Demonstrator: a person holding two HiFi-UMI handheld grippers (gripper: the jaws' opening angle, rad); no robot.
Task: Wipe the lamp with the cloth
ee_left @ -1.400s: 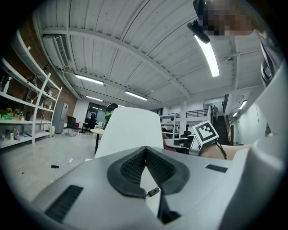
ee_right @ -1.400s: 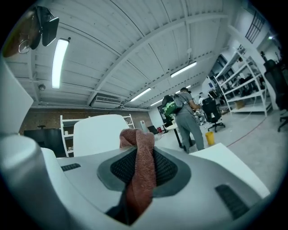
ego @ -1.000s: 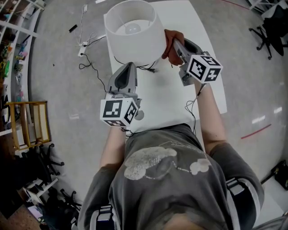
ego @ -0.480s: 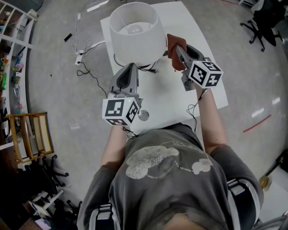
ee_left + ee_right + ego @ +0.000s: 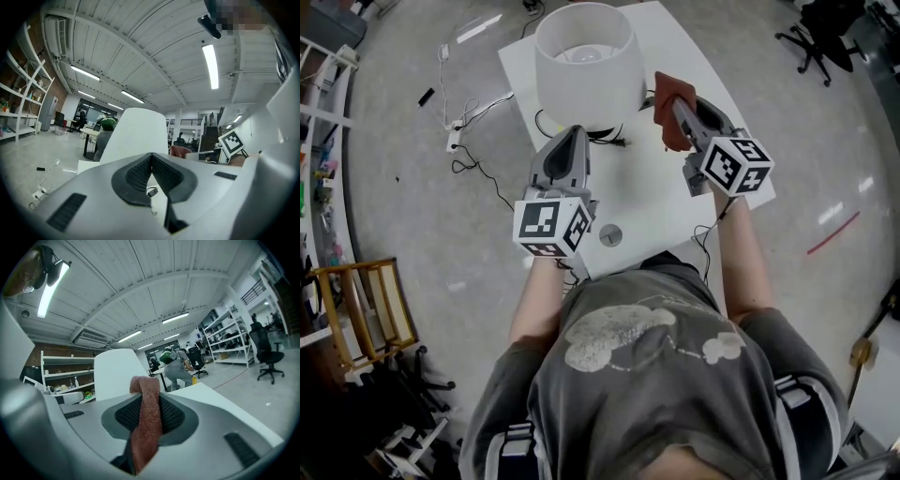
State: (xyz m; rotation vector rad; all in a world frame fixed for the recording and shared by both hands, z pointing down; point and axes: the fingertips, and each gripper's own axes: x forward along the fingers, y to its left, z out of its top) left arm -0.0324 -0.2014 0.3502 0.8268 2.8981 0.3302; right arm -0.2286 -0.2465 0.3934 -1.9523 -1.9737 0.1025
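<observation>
Right gripper view: right gripper [image 5: 149,391] jaws pinch the cloth [image 5: 146,427]; left gripper [image 5: 151,157] jaws together, empty.

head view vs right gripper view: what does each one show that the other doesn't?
Head view only: the bulb inside the shade, the black cord by the lamp's foot, a round disc near the table edge, and the person's grey shirt.
Right gripper view only: the ceiling lights, a person in the background, and a close look at the jaws shut on the cloth.
Both: the lamp shade, the cloth in the right gripper, and the white table.
</observation>
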